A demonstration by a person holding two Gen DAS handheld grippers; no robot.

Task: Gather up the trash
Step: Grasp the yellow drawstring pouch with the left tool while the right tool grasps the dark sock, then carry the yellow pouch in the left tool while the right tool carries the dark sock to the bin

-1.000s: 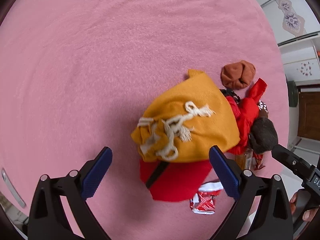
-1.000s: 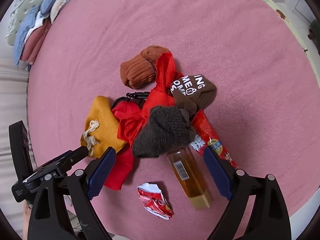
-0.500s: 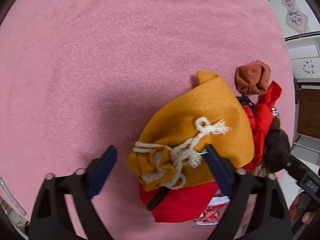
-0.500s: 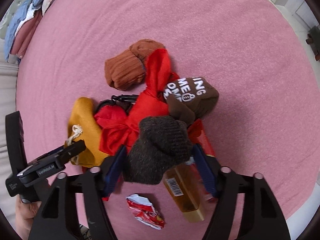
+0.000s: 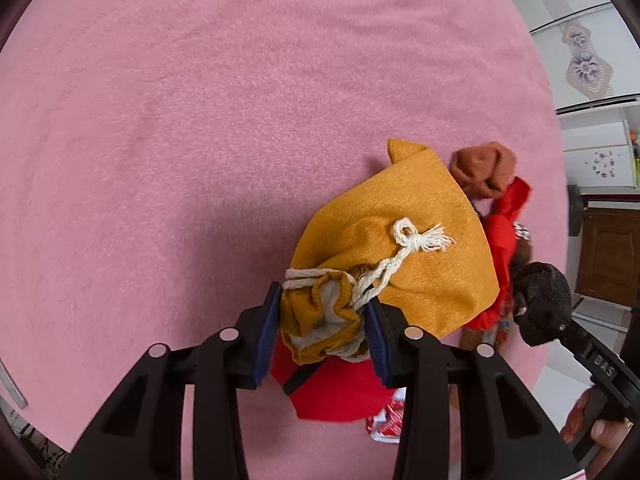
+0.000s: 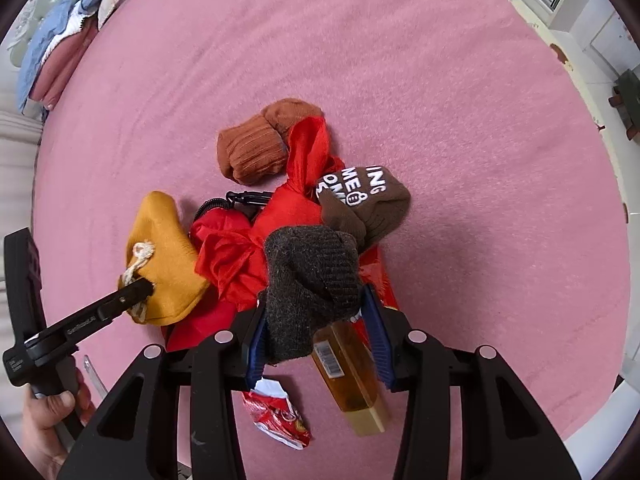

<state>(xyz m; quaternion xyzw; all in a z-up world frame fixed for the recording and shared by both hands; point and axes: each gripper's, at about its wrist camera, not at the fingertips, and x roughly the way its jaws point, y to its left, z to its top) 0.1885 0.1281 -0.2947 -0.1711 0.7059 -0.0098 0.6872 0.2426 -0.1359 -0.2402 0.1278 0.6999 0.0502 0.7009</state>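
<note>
The left claw [image 5: 322,334] has just been closing and now pinches the gathered neck of the mustard drawstring pouch [image 5: 400,248] on the pink bed [image 5: 200,120]. The right claw [image 6: 316,338] has closed on the dark grey sock [image 6: 308,276] over the amber bottle [image 6: 348,372]. Lift both straight up, slowly — the crumpled red wrapper [image 6: 280,416] and bottle beneath are the trash, I'd judge, and shouldn't be dragged along.

Both tools point steeply down, jaws just closing: left tool [image 5: 322,334] pinches cloth, right tool [image 6: 314,334] likewise.

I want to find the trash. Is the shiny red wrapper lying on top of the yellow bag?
No, the crumpled red wrapper lies by itself on the pink blanket, apart from the yellow bag.
</note>
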